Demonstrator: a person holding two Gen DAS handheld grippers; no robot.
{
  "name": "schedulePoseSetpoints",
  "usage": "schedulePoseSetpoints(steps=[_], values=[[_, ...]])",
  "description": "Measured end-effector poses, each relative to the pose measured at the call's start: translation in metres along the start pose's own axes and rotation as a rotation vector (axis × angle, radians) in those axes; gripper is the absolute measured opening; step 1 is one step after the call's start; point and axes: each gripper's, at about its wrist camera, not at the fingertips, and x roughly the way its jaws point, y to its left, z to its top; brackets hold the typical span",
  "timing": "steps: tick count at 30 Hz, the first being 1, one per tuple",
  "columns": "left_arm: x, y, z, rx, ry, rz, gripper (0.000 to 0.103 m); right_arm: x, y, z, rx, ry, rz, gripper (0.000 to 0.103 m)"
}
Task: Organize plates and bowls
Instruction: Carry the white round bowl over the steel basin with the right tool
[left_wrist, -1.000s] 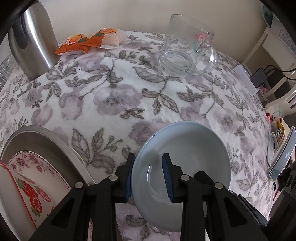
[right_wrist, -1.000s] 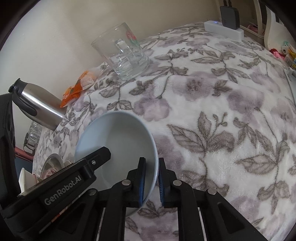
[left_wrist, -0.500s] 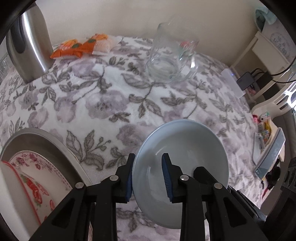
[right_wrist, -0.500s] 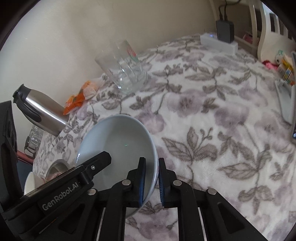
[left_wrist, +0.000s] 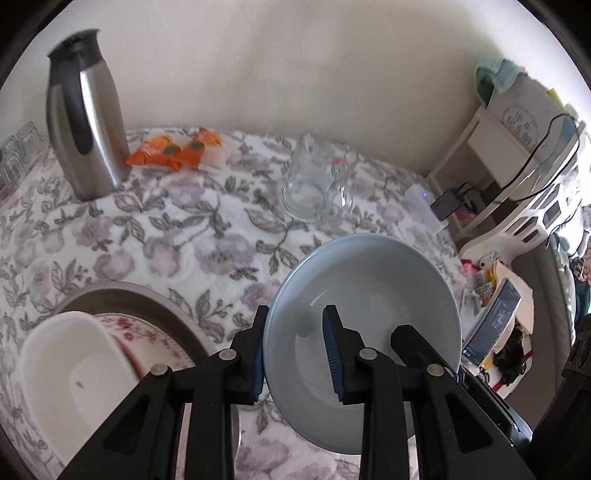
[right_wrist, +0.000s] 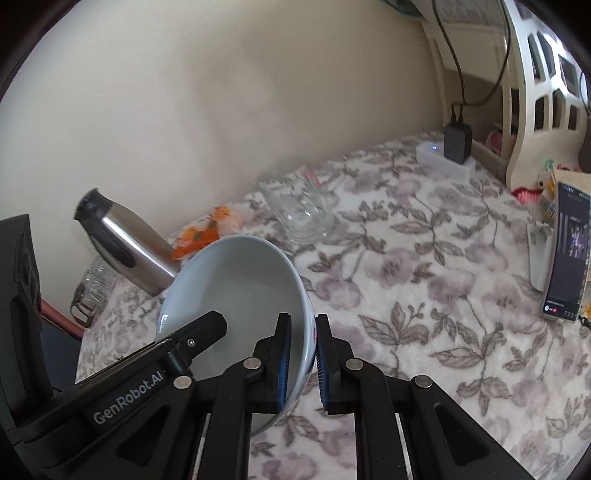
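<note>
We see both grippers angled down over the floral cloth (left_wrist: 177, 236), each clamped on the rim of the pale blue bowl (left_wrist: 373, 291): the left gripper (left_wrist: 295, 354) at lower centre of its frame, the right gripper (right_wrist: 301, 363) likewise. The bowl sits tilted, clear of the cloth. At lower left, the steel tray (left_wrist: 147, 295) with its patterned plate (left_wrist: 147, 339) is cut off by the gripper body.

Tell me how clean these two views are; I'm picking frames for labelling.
Left wrist view: soft daylight, glass mug and steel flask slightly smeared, pale blue bowl sharp, edges bent by the fisheye. Right wrist view: mug and flask blurred, wall curved, no harsh glare.
</note>
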Motion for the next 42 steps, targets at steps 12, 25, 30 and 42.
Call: schedulePoseSetpoints(steps=[12, 25, 30, 42], values=[[-0.048, 0.029, -0.001, -0.044, -0.053, -0.023, 0.030, -0.025, 0.044, -0.006, -0.054, -0.027, 0.026, 0.014], [-0.080, 0.071, -0.005, -0.108, -0.074, -0.016, 0.030, -0.030, 0.090, -0.016, -0.106, -0.028, 0.075, 0.014], [-0.091, 0.090, -0.011, -0.143, -0.081, -0.008, 0.030, -0.031, 0.110, -0.022, -0.134, -0.026, 0.098, 0.014], [-0.113, 0.141, -0.025, -0.236, -0.097, 0.038, 0.030, -0.022, 0.156, -0.046, -0.210, 0.021, 0.135, 0.014]])
